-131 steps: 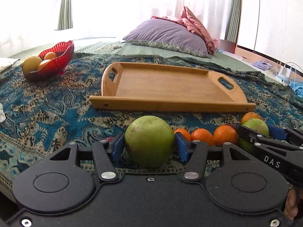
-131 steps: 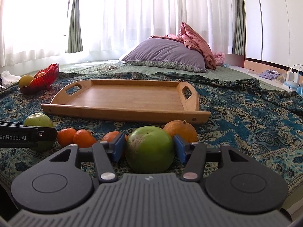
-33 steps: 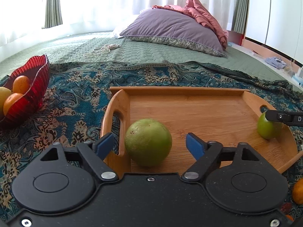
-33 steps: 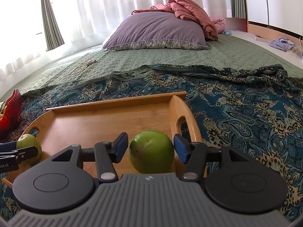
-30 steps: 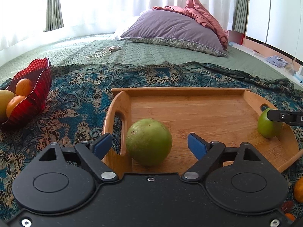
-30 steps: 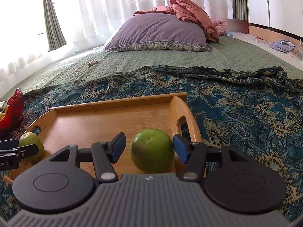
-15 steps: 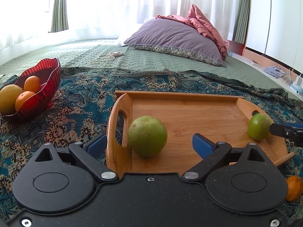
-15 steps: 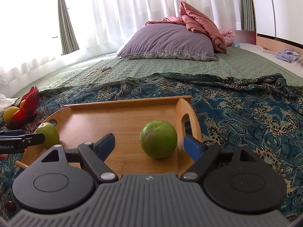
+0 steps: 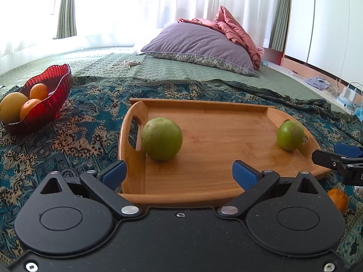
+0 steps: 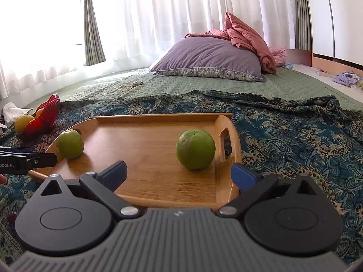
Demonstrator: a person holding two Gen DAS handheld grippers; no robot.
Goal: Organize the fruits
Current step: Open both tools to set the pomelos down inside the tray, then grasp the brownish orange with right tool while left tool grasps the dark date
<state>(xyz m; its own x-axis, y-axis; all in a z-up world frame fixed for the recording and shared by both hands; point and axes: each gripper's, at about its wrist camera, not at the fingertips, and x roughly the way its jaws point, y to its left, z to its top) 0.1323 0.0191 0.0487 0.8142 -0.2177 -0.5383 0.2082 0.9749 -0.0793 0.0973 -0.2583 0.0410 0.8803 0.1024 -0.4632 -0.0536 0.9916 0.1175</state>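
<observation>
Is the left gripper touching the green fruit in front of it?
Apart. In the left wrist view the left gripper is open and the fruit sits on the tray with bare wood between them.

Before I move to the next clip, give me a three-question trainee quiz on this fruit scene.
1. True or false: both green fruits lie on the wooden tray.
2. Which gripper is shut on fruit? A) left gripper B) right gripper C) neither
3. Fill in: the red bowl holds ___-coloured fruit.

Key:
1. True: the left green fruit is by one handle, the right green fruit by the other.
2. C: both grippers are open and clear of the fruit.
3. Orange and yellow.
</observation>
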